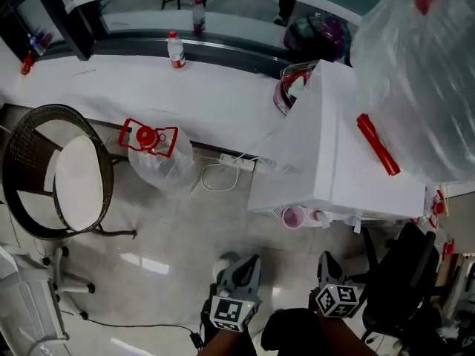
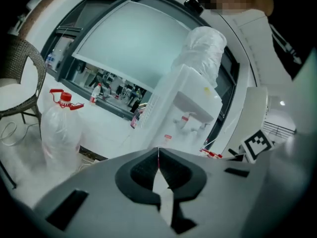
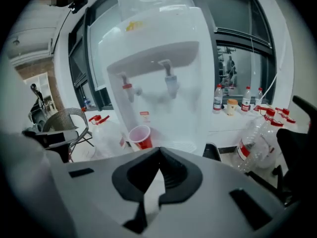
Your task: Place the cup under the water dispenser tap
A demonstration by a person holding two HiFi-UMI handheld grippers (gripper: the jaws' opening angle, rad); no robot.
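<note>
A red cup (image 3: 141,137) stands upright on the drip tray of the white water dispenser (image 3: 158,63), below its red tap (image 3: 128,90) and left of the blue tap (image 3: 170,81). In the head view the cup (image 1: 293,217) sits at the foot of the dispenser (image 1: 349,147), with both grippers nearer me and apart from it. My left gripper (image 1: 249,262) is shut on nothing, its jaws meeting in the left gripper view (image 2: 158,150). My right gripper (image 3: 159,150) is also shut and empty, pointing at the dispenser front just right of the cup.
A wicker chair (image 1: 52,173) stands at the left. A big empty water jug with a red cap (image 1: 156,154) lies by the white ledge (image 1: 111,87). A black office chair (image 1: 404,273) is close on the right. Plastic jugs (image 3: 252,143) sit right of the dispenser.
</note>
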